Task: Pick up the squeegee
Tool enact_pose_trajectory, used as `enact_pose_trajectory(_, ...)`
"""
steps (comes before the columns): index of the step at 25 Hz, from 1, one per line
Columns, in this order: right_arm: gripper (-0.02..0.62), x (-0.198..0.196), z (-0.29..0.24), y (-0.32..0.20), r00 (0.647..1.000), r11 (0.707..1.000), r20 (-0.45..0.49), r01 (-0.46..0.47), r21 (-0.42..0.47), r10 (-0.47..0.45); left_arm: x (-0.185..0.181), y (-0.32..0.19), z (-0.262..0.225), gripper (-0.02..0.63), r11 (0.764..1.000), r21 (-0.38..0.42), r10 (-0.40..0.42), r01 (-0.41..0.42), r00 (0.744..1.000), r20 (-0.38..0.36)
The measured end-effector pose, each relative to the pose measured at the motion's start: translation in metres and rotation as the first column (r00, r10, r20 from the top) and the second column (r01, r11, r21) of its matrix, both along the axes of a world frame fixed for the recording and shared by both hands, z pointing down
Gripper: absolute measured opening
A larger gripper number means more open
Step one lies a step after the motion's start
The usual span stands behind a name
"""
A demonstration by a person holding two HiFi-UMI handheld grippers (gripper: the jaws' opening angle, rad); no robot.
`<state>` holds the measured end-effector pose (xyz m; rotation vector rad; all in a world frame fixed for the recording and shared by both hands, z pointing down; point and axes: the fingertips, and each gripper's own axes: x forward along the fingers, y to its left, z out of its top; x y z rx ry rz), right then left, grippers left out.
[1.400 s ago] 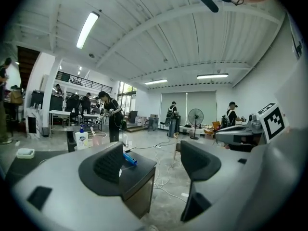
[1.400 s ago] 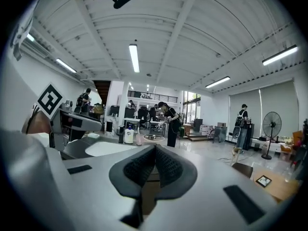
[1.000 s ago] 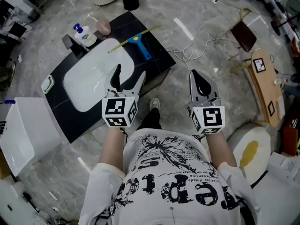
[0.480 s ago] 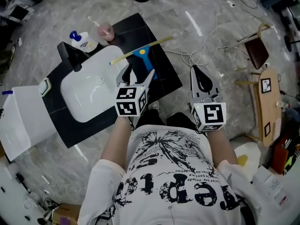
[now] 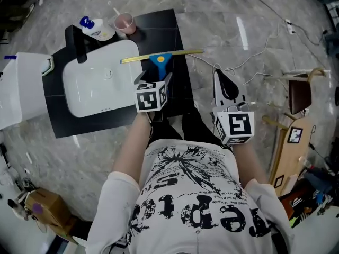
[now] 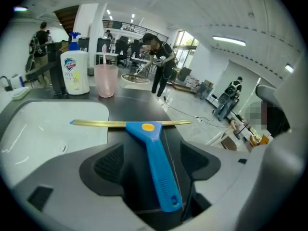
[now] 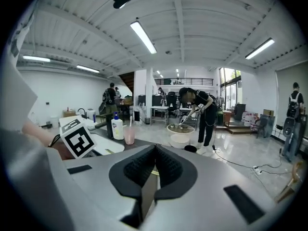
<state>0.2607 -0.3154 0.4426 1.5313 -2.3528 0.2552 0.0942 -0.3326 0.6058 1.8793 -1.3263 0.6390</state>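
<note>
The squeegee (image 5: pixel 160 61) has a blue handle and a long yellow blade. It lies flat on the black countertop (image 5: pixel 180 30), just right of the white sink (image 5: pixel 90 86). My left gripper (image 5: pixel 155 78) is open and reaches over the counter's near edge. In the left gripper view its jaws stand apart on either side of the blue handle (image 6: pixel 156 165), and the pads (image 6: pixel 111 163) do not touch it. My right gripper (image 5: pixel 221 75) is shut on nothing and hangs over the floor to the right of the counter; its jaws (image 7: pixel 155 153) are pressed together.
A soap pump bottle (image 5: pixel 93 26), a pink cup (image 5: pixel 125 22) and a black faucet (image 5: pixel 79 42) stand at the back of the counter. A white box (image 5: pixel 20 89) sits left of it. Cables (image 5: pixel 249 57) lie on the floor, with wooden furniture (image 5: pixel 298 97) to the right.
The person has stepped up to the counter. My left gripper has moved forward until its open jaws straddle the squeegee handle. The right gripper stays shut at the side.
</note>
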Motion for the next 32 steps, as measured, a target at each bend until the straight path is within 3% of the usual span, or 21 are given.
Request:
enact_pose_trajectory(10,0.015,0.024,0.035,-0.046,0.981,0.979,0.021,0.195,-0.054,-0.194,0.008,-0.012,0.039,0.360,0.985,-0.054,-0.153,0.163,0.975,0.160)
enact_pose_trajectory(13,0.015,0.028,0.046,-0.054,0.973,0.970,0.018,0.232,-0.076,-0.231,0.010,-0.014,0.049,0.360,0.984,-0.055,-0.156,0.172,0.962,0.222)
enact_pose_trajectory(21,0.015,0.032,0.053,-0.062,0.956,0.952,0.031,0.294,-0.086,-0.293,0.016,-0.017,0.047,0.352,0.988,-0.074,-0.117,0.138,0.963,0.242)
enact_pose_trajectory(22,0.015,0.031,0.053,-0.063,0.955,0.951,0.031,0.298,-0.086,-0.296,0.019,-0.018,0.046,0.332,0.989,-0.075,-0.102,0.124,0.964,0.247)
enact_pose_trajectory(24,0.015,0.030,0.052,-0.063,0.953,0.949,0.028,0.304,-0.086,-0.303,0.025,-0.019,0.046,0.184,0.990,-0.086,-0.085,0.109,0.964,0.251)
enact_pose_trajectory(25,0.015,0.029,0.050,-0.062,0.951,0.948,0.025,0.308,-0.085,-0.307,0.028,-0.020,0.046,0.160,0.989,-0.093,-0.084,0.111,0.964,0.250)
enact_pose_trajectory(32,0.015,0.017,0.041,-0.057,0.953,0.951,0.003,0.303,-0.068,-0.304,0.027,-0.019,0.045,0.137,0.991,-0.091,-0.076,0.098,0.972,0.224)
